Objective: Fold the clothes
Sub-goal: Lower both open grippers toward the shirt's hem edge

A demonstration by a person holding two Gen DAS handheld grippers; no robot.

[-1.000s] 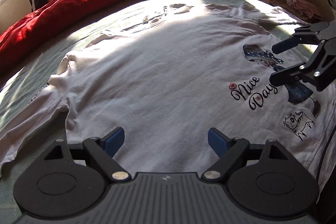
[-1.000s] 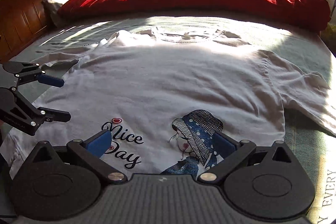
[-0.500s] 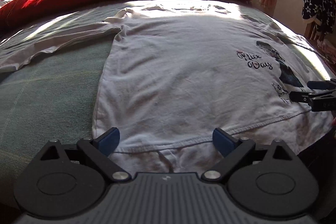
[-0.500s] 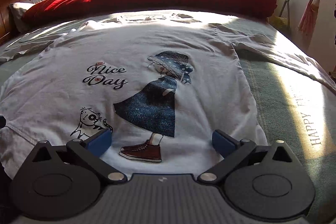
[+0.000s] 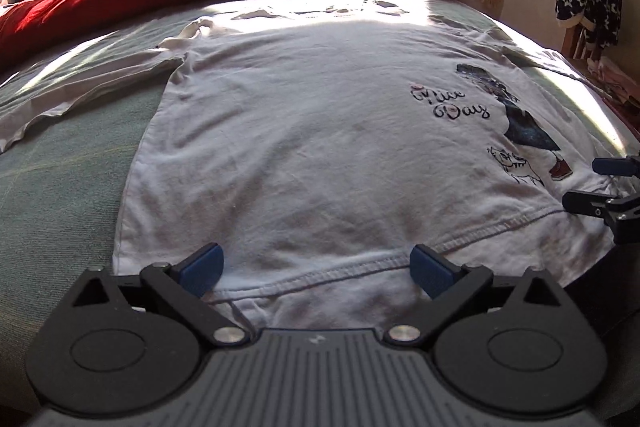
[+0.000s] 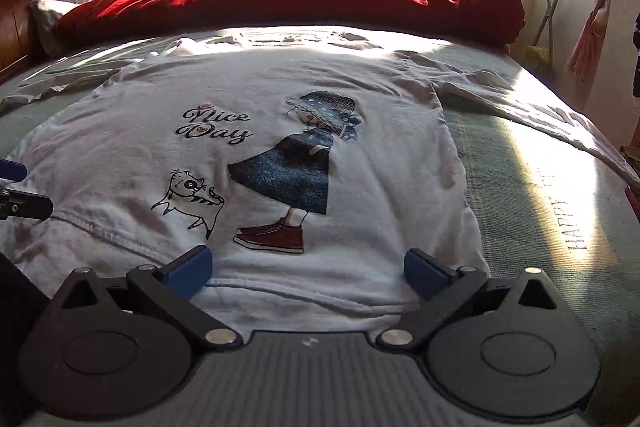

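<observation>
White cotton fills both views: a T-shirt (image 6: 328,99) is spread flat, print upward, on a green bed cover (image 5: 60,163), with its hem at the near edge of the bed. A second ago both cameras sat farther up the shirt, over its chest; now the stitched hem (image 5: 304,279) is seen just beyond the fingertips in each view, and more of the cover is exposed beside the shirt.

At the hem, the left gripper (image 5: 318,267) is held with its blue pads wide apart; its jaws are opening, wider than a second ago, and nothing is pinched between them, the cloth lying below. Along the same hem, toward the printed side, the right gripper (image 6: 308,267) is likewise spread, its pads not pressed on the fabric. A second ago the right gripper was seen above the lettering; now it is seen at the hem's corner.

Just past the hem on the shirt, a cat, a red sneaker and a girl in a blue dress and hat are printed, with "Nice Day" (image 6: 214,127) in script beside her. On the cover beside the shirt, "HAPPY" (image 6: 570,223) can be read. Beyond the shirt's collar a red duvet (image 6: 288,3) is heaped across the bed.
</observation>
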